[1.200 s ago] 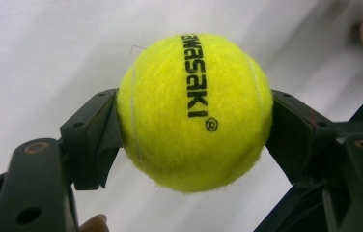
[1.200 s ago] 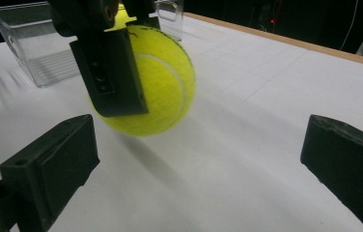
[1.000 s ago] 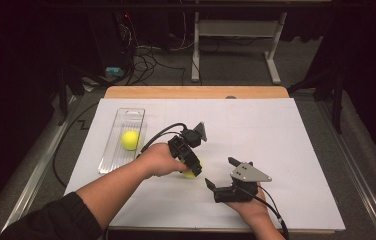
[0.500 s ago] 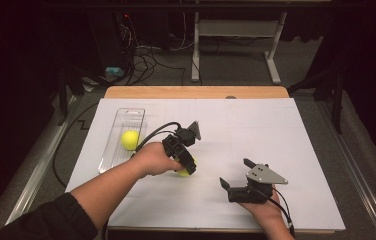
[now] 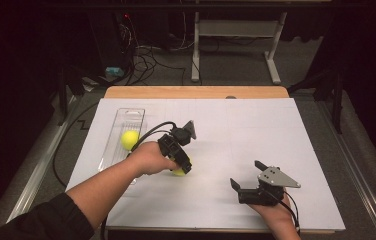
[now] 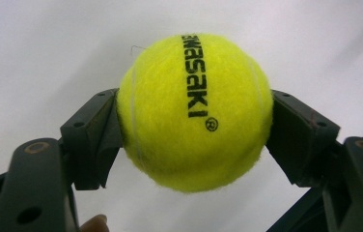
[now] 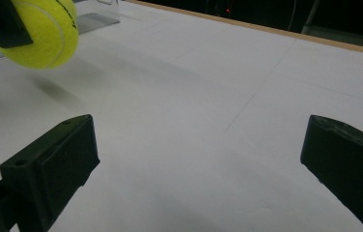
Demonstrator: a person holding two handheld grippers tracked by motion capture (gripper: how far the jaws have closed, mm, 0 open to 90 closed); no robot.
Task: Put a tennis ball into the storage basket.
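Note:
My left gripper (image 5: 184, 164) is shut on a yellow tennis ball (image 5: 178, 171) near the middle of the white sheet. In the left gripper view the ball (image 6: 194, 111), with black lettering, is pressed between both pads of that gripper (image 6: 194, 133). In the right gripper view the ball (image 7: 42, 31) hangs just above its shadow. My right gripper (image 5: 246, 174) rests low at the front right, jaws wide apart with nothing between them (image 7: 199, 162). A second yellow ball (image 5: 129, 139) lies in the clear tray (image 5: 133, 114) at the left.
The white sheet (image 5: 276, 130) covers a wooden table whose far edge (image 5: 196, 92) shows bare. A black cable (image 5: 148, 132) trails from the left gripper over the tray side. Table legs and cords stand on the floor beyond.
My right gripper has slid to the right along the front of the sheet, still open. The left gripper with its ball has barely shifted.

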